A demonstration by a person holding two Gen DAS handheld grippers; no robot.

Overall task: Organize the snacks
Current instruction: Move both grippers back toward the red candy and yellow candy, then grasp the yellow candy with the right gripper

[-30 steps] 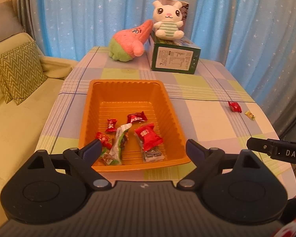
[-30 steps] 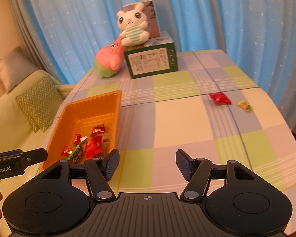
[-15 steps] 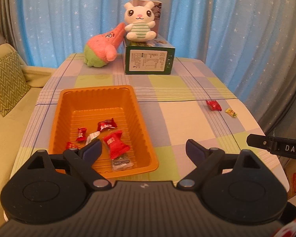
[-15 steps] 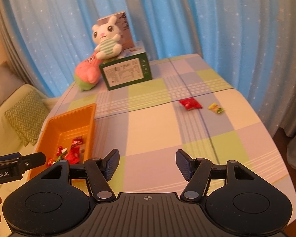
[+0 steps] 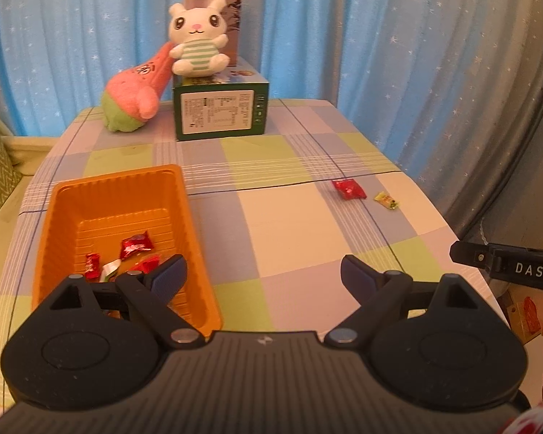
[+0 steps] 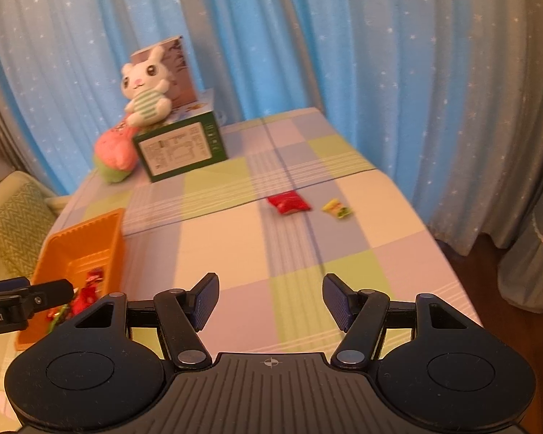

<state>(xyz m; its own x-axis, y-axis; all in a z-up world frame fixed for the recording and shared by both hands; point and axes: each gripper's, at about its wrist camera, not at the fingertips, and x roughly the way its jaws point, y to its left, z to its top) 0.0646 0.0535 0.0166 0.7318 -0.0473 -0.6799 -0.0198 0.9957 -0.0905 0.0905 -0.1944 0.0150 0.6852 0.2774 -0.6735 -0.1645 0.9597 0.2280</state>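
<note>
left gripper (image 5: 263,273) swung right, right gripper (image 6: 270,298) too

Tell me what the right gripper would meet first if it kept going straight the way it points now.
Probably bare tablecloth. The right gripper is open and empty, aimed down the table; the red snack packet lies farther along, near that line, with the yellow candy just right of it. Depth is uncertain.

A tray (image 5: 54,213) sits near the left edge of the bench (image 5: 289,224), with a few snacks (image 5: 135,246) in it. Two more snacks lie side by side near the right edge: a bigger packet (image 5: 348,189) and a small candy (image 5: 386,200) just to its right. A box (image 5: 221,115) stands at the far edge. A bunny toy (image 5: 197,45) sits on the box. Another soft toy (image 5: 134,97) leans against the box's left side.
</note>
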